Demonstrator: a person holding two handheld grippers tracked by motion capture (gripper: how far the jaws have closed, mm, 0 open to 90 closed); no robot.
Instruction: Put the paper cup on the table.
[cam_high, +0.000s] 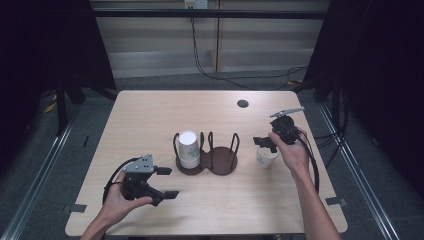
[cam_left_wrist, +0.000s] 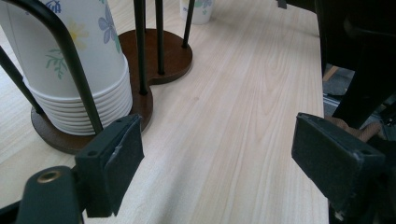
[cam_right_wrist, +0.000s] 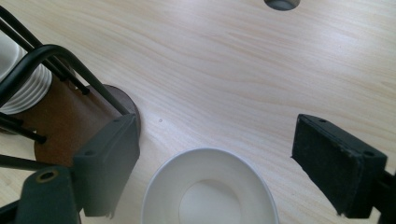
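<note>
Two grippers are being held over a pale wooden table (cam_high: 150, 115), one in each hand. The left gripper (cam_high: 168, 182) is being kept low at about seven o'clock from the cup holder (cam_high: 206, 159), its jaws standing wide apart with nothing but bare tabletop between them. The right gripper (cam_high: 263, 142) is being held at three o'clock from the holder, directly above a single paper cup (cam_high: 265, 157) that is standing upright and mouth-up on the table; its jaws are spread wide on either side of the cup's rim, and the cup is not being touched. A stack of upturned flowered cups (cam_high: 189, 148) is being kept in the holder's left ring, while the right ring is being left bare. A small round hole (cam_high: 243, 103) is being shown at one o'clock.
</note>
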